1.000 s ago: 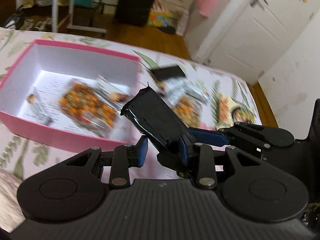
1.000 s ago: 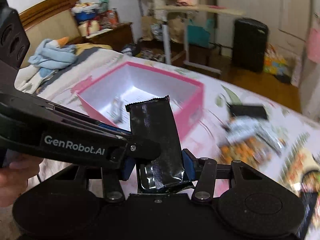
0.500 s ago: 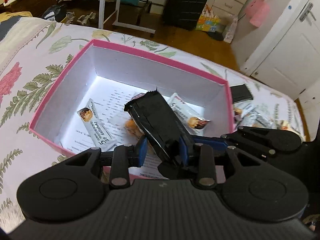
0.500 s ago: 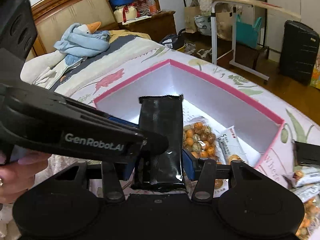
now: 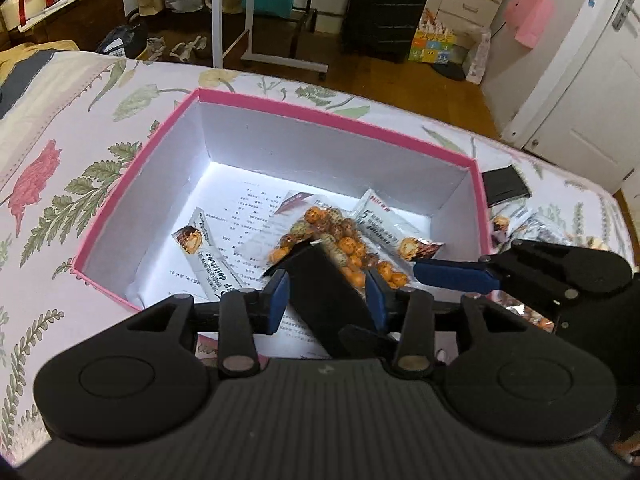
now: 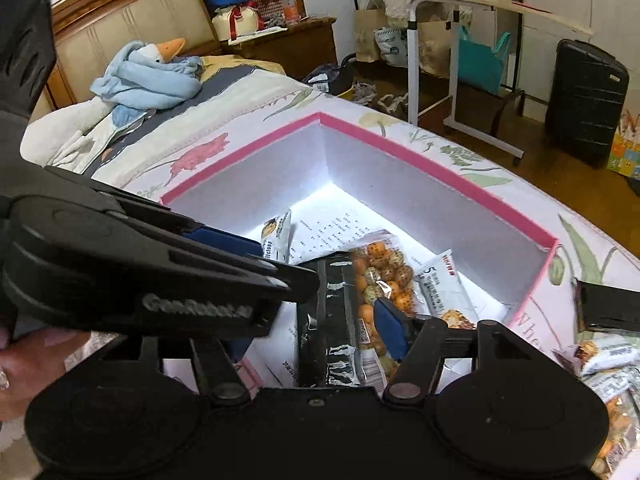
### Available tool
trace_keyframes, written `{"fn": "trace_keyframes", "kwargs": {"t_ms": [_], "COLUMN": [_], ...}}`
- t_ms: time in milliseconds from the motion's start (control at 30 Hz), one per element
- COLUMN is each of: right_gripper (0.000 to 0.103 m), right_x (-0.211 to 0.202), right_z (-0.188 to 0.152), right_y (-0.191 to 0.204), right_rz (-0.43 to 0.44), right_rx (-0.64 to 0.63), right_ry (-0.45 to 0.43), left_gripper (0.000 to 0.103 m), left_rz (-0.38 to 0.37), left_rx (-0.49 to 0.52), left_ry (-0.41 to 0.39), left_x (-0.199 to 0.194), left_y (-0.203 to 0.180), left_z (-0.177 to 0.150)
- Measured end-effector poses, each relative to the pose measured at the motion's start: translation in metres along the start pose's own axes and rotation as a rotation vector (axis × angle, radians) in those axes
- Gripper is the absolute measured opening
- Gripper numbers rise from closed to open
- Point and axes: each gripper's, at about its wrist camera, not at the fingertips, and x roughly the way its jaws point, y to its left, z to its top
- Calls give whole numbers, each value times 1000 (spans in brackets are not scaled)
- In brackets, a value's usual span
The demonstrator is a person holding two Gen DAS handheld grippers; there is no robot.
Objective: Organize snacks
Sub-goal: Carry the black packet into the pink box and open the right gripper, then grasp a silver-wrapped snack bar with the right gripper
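Note:
A pink box [image 5: 132, 168] with white walls lies on the flowered bedspread; it also shows in the right wrist view [image 6: 440, 168]. In it lie a clear bag of orange snack balls [image 5: 340, 240] and white snack bars [image 5: 208, 252]. A black foil snack pack [image 5: 328, 292] stands over the box between the jaws of both grippers; it shows in the right wrist view [image 6: 334, 320]. My left gripper [image 5: 326, 296] is open, its pads apart from the pack. My right gripper [image 6: 332, 316] looks spread wide and loose around the pack; its left finger is hidden by the other gripper.
More snack packets [image 6: 604, 356] and a black pack [image 5: 504, 186] lie on the bedspread right of the box. A blue blanket with a goose toy [image 6: 152, 76] lies near the headboard. A suitcase [image 5: 384, 8] and a rolling table [image 6: 460, 40] stand on the floor beyond.
Both grippers carried the black pack left from the loose snacks to over the box and lowered it. The right gripper's jaws have spread and the pack sits lower, tilted into the box.

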Motion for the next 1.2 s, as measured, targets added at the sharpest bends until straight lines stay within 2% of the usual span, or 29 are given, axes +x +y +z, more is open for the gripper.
{"fn": "trace_keyframes", "kwargs": {"t_ms": [133,367,567,767,900,1033,1200], "right_gripper": [68,75,75,75,75,75,74], "right_x": [-21,-94,-154,-186,-190,-183,-168], "right_z": [-1,-28,-73,-129,-160,-168,-151], "right_y": [-1,-28,-70,-113,-134,-142,-171], "right_rz": [-34,-82,-228,-349,-348,-346,-316], "right_rx": [14,112,202,306,385,373,327], "right_ry": [-14,-106,-157,-140,-123,-135,-183], "left_gripper": [43,55,58,58,58,58,57], "left_rz": [-17,-95,-147,-203,-219,-219,-234], "left_rx": [10,89,186,285,357,410,419], "left_ry": [-19,-40,-73,-37,-13,12,64], "left_x": [-20,-58,-73,-60,-42,-14,30], "left_y": [-4,-30,-68,-114,-146,-177,-205], "left_z": [-1,-2,-6,-13,-21,-20,-8]}}
